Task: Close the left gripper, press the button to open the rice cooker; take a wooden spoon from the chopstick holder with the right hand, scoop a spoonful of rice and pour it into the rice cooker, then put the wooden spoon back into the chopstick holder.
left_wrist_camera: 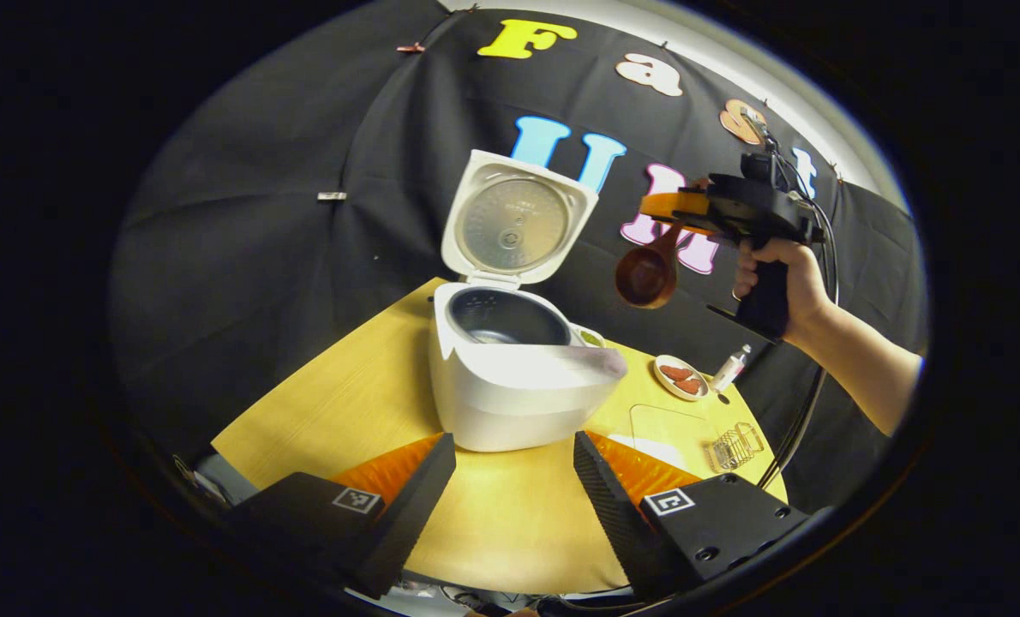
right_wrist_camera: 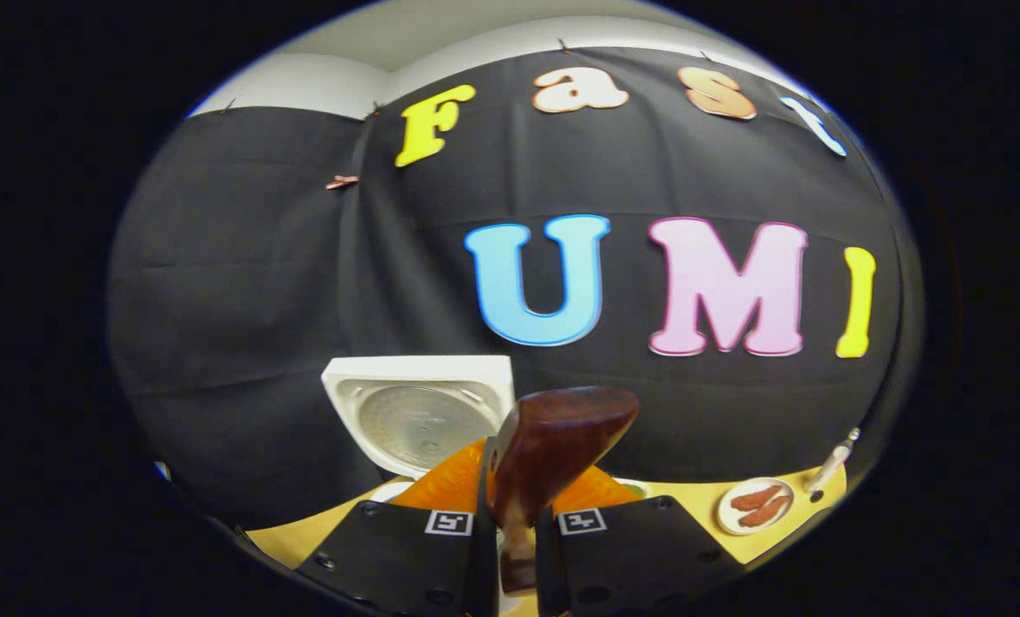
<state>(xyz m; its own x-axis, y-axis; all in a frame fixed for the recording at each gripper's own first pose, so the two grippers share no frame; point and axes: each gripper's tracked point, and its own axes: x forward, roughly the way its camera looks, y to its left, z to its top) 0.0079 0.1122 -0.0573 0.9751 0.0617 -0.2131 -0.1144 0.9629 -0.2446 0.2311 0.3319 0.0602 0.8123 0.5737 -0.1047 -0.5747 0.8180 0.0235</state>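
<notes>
Rice cooker (left_wrist_camera: 510,377) is sitting mid-surface (left_wrist_camera: 339,403) with its lid (left_wrist_camera: 514,218) standing fully up, so the button step looks done and the inner pot (left_wrist_camera: 506,319) is exposed, dark and apparently empty from the left gripper view. Left gripper (left_wrist_camera: 514,480) is hanging back low in front of the cooker, jaws spread wide with nothing between them, probably just keeping clear so the right side has room. Right gripper (left_wrist_camera: 690,210) is being held up high to the right of the cooker by a hand (left_wrist_camera: 776,274), and the wooden spoon (left_wrist_camera: 647,274) is dangling from it, bowl down and facing the left camera. In the right gripper view the jaws of the right gripper (right_wrist_camera: 517,536) are pinching the spoon handle narrow between them, with the wooden spoon (right_wrist_camera: 553,446) rising ahead of the camera and the lid (right_wrist_camera: 420,411) just behind it. Spoon bowl looks dark, cannot tell if any rice is in it. A small plate (left_wrist_camera: 680,377) with reddish pieces, a small bottle (left_wrist_camera: 730,367) and a wire rack (left_wrist_camera: 735,446) are lying off to the right on the surface; chopstick holder and rice supply not identifiable. Judging: spoon is picked, scoop or pour is the step in hand; the high carry is likely for clearing the raised lid.
</notes>
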